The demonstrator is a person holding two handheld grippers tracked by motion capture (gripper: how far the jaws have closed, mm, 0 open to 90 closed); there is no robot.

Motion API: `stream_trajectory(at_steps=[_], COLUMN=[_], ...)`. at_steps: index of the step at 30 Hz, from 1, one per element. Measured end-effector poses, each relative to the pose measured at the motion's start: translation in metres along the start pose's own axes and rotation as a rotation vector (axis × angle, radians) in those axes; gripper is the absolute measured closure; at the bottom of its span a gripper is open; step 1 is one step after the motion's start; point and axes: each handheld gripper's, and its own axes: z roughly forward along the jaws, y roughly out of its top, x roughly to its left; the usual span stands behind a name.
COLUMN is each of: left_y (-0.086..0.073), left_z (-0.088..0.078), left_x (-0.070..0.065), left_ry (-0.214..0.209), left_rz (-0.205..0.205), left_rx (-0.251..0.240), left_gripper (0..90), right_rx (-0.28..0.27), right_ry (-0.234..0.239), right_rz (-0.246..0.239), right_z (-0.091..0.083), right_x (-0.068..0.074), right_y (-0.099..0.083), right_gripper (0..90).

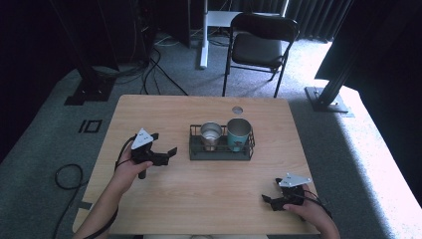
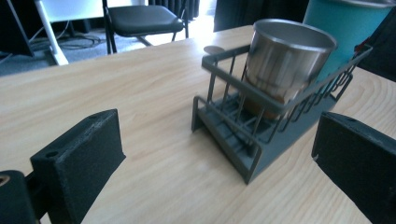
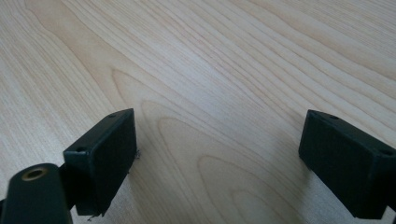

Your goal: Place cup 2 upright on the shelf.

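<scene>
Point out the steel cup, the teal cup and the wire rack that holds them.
steel cup [image 2: 285, 70], left gripper view, on its shiny side wall.
teal cup [image 1: 238, 134], high view, on its outer side below the rim.
wire rack [image 2: 261, 156], left gripper view, on the near end of its base.
</scene>
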Motion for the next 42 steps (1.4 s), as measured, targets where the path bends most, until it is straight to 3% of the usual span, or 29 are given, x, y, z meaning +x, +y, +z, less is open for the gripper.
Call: stream_trajectory(at_steps=[18, 34, 42], left_y=[-0.039, -0.064, -0.075], left_z=[-0.026, -0.042, -0.049], left_x=[0.011, 0.011, 0.015], left_ry=[0.075, 0.141, 0.184], left_rz=[-0.042, -0.063, -0.11], left_rx=[0.054, 0.103, 0.142], left_gripper=[2.6, 2.6, 2.6], right_rx=[-0.001, 0.001, -0.001], right_ry=[0.0, 0.0, 0.0], right_rz=[0.0, 0.001, 0.0], right_z=[0.0, 0.0, 0.0], right_x=[0.0, 0.0, 0.0], right_y=[0.0, 0.0, 0.0], right_gripper=[10.9, 10.9, 10.9])
